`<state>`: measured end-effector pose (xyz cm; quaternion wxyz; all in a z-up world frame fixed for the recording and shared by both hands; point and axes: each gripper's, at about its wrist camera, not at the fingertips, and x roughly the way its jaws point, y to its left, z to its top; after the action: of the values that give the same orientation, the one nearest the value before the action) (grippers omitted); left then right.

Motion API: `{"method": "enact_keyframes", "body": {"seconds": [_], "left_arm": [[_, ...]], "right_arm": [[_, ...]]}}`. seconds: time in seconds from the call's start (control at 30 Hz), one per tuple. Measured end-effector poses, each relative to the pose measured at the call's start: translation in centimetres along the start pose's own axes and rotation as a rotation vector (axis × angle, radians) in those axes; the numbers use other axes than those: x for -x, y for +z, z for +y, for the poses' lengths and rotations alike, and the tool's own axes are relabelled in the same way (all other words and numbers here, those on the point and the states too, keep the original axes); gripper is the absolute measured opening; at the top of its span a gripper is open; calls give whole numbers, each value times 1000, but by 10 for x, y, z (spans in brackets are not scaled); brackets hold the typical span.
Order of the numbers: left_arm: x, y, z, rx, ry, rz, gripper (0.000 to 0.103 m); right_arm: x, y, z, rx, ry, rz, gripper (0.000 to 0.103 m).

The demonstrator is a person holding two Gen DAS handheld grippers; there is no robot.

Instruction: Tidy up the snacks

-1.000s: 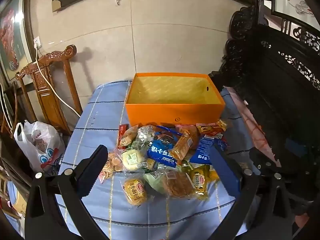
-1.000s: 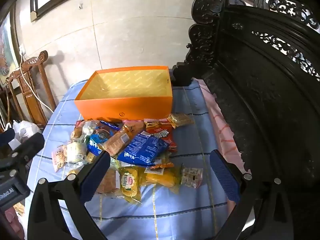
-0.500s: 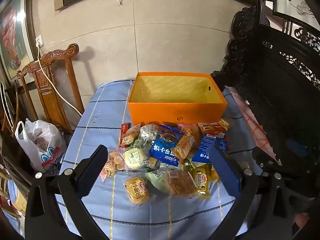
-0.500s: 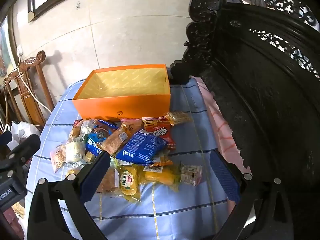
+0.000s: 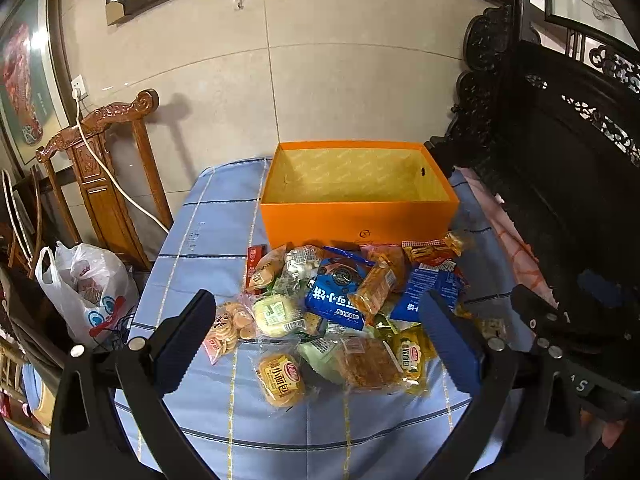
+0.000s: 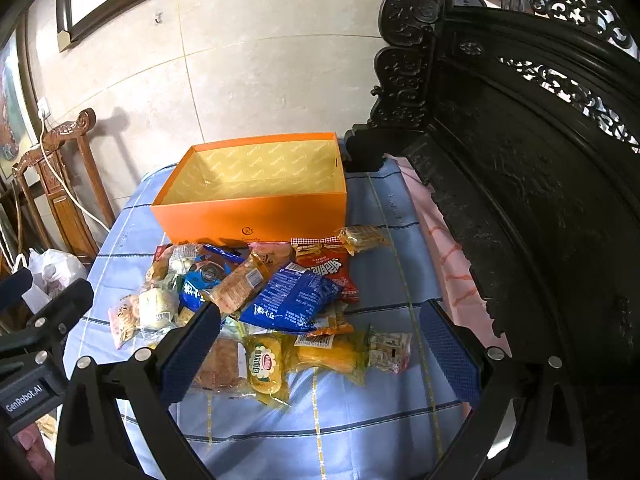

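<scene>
Zero snacks boxed so far. Orange box (image 5: 358,220) sits empty at the table's (image 5: 208,240) far edge; the whole snack pile (image 5: 340,304) lies mid-table, just in front of the box's near wall. My left gripper (image 5: 320,344) and right gripper (image 6: 320,354) both hang above the near edge, jaws spread wide, holding nothing. Everything is left: pick each packet, drop it in the box.

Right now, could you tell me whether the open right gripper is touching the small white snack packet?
Apart. In the right wrist view, the right gripper is open above the blue cloth, and the white packet lies between its fingers, bare cloth showing beside it.
</scene>
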<state>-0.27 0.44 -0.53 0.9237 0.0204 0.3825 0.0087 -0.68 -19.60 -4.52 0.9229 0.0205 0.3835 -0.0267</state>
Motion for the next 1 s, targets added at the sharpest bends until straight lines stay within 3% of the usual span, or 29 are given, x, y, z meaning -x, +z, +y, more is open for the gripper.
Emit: {"method": "enact_keyframes", "body": {"seconds": [0.8,1.0], "left_arm": [[-4,1,-1,-6,5,19,99],[-5,-2,-1,-8,0,26,99]], "right_arm": [[1,2,-2,2,-20,-8,100],[3,2,0,-16,52,-7,100]]}}
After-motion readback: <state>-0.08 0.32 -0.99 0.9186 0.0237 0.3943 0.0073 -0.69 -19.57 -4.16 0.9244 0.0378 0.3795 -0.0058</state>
